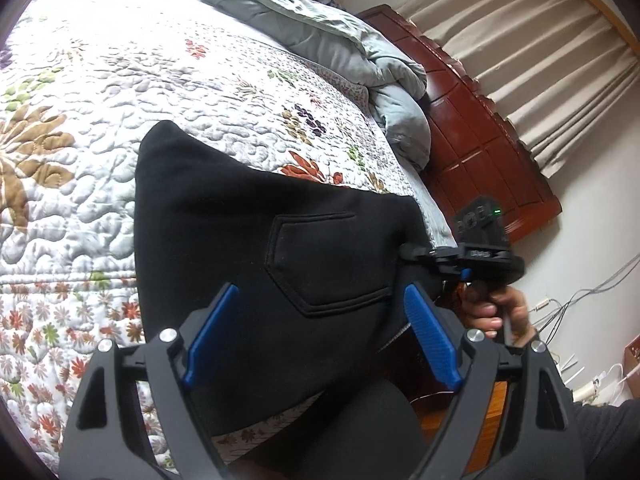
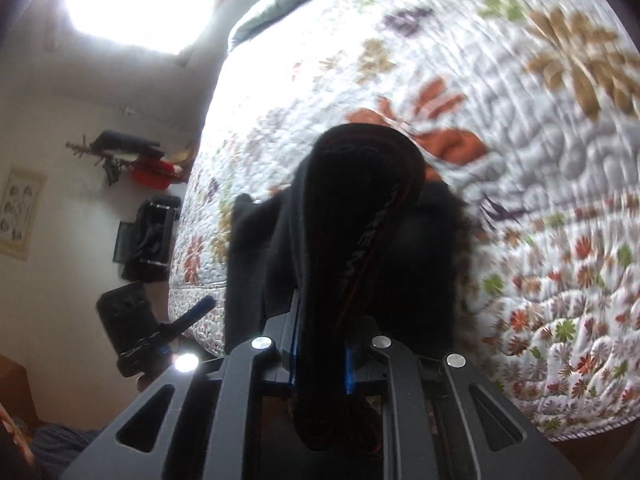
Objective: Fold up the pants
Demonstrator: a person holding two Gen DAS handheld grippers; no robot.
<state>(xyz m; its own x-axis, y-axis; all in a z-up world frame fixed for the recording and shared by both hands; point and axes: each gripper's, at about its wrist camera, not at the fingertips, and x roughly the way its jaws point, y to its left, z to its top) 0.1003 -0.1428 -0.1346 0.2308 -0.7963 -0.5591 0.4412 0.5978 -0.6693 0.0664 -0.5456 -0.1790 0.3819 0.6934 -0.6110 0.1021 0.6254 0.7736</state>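
Observation:
Black pants with a stitched back pocket hang over the edge of the quilted floral bed. My left gripper is open, its blue pads on either side of the pants' lower part, not closed on them. My right gripper shows in the left wrist view at the pants' right corner, held by a hand. In the right wrist view my right gripper is shut on the bunched waistband of the pants, which fills the space between its jaws.
A grey-green duvet is piled at the head of the bed beside a dark wooden headboard and beige curtains. Cables lie on the floor at right. The left gripper shows at the bed's edge.

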